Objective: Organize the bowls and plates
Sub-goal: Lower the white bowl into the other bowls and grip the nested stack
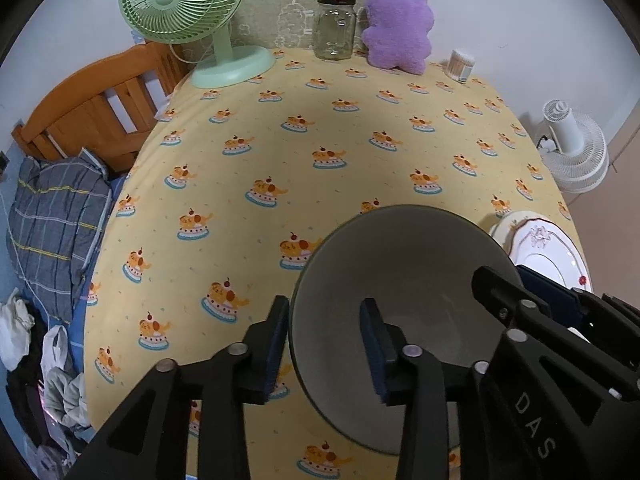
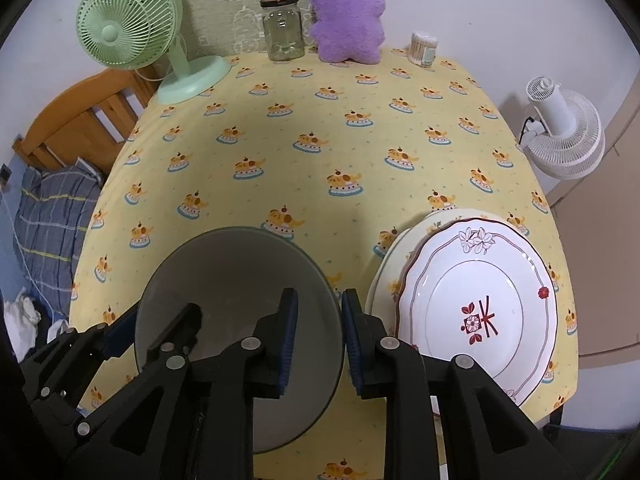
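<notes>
Bowl first: a plain grey one stands on the desk near its front edge, just beside a stack of plates to its right, and both grippers straddle its rim from opposite sides. The left gripper has one finger outside the left wall and one inside, the jaws partly apart with a visible gap to the rim, so it grips nothing. The right gripper stands likewise over the right rim, its jaws only a little apart, and the pads do not seem to press the wall. I judge the bowl free on the yellow cloth. Trouble could come from lifting either gripper at a slant: a finger inside might hook the rim and tip the bowl, or drag it against the plates, whose top one, white with red flower markings, sits close enough to get knocked toward the edge of the desk. As for writing, the letters "DAS" show on the right gripper's black body in the left wrist view; the top plate carries a red mark I cannot read as letters.
</notes>
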The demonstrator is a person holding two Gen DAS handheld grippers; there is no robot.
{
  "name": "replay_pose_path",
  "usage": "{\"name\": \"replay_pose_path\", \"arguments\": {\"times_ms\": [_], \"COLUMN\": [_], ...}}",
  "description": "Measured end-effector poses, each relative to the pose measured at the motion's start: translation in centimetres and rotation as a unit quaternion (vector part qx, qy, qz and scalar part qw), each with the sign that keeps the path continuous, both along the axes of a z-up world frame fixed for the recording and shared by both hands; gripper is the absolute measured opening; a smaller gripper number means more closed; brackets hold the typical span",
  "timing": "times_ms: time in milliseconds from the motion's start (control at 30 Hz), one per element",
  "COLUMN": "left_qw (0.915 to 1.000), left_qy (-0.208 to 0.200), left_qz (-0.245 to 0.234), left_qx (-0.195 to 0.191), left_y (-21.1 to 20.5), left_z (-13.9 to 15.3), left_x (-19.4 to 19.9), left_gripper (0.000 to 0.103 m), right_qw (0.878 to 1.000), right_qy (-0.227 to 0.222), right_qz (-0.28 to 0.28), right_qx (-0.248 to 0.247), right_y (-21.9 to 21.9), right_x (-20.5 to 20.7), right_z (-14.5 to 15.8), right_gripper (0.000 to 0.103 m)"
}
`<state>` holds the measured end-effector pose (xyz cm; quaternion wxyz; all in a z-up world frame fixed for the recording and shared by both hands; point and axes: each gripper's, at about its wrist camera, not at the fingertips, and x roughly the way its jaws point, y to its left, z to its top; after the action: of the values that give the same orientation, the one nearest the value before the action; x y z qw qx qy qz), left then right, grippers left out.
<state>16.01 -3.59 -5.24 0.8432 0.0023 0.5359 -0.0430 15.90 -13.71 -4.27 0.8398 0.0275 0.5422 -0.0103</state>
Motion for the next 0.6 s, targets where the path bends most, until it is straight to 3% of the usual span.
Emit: {"name": "replay_pose_path", "arguments": {"times_ms": [67,133,200,267,467,600], "left_qw": [1.0000,0.9999,0.9999,0.9998,0.9995,0.9994], "left_qy": [-0.003,-0.007,-0.011,-0.016,-0.003,0.004], "left_qz": [-0.003,-0.001,0.000,0.000,-0.006,-0.003], "left_qx": [-0.002,-0.008,-0.012,-0.011,-0.030,-0.035], "left_y": [0.2,0.6,1.0,1.3,1.5,1.2], "left_z": [0.2,0.4,0.6,0.8,0.2,-0.1], "left_x": [-0.3,-0.6,-0.9,-1.2,-1.9,-1.9], "left_gripper": [0.051,0.062,0.067,0.071,0.072,0.072], "right_qw": [1.000,1.000,1.000,0.999,0.997,0.997], "right_qy": [0.000,-0.007,-0.013,-0.012,-0.002,-0.003], "right_qz": [-0.002,-0.013,-0.022,-0.028,-0.053,-0.058], "right_qx": [0.003,0.008,0.015,0.028,0.061,0.057], "right_y": [-0.2,-0.8,-1.3,-1.9,-3.6,-4.3], "right_x": [-0.3,-0.8,-1.3,-1.7,-2.4,-2.3], "right_z": [0.1,0.4,0.7,0.8,0.5,-0.2], "right_gripper": [0.042,0.062,0.067,0.068,0.067,0.067]}}
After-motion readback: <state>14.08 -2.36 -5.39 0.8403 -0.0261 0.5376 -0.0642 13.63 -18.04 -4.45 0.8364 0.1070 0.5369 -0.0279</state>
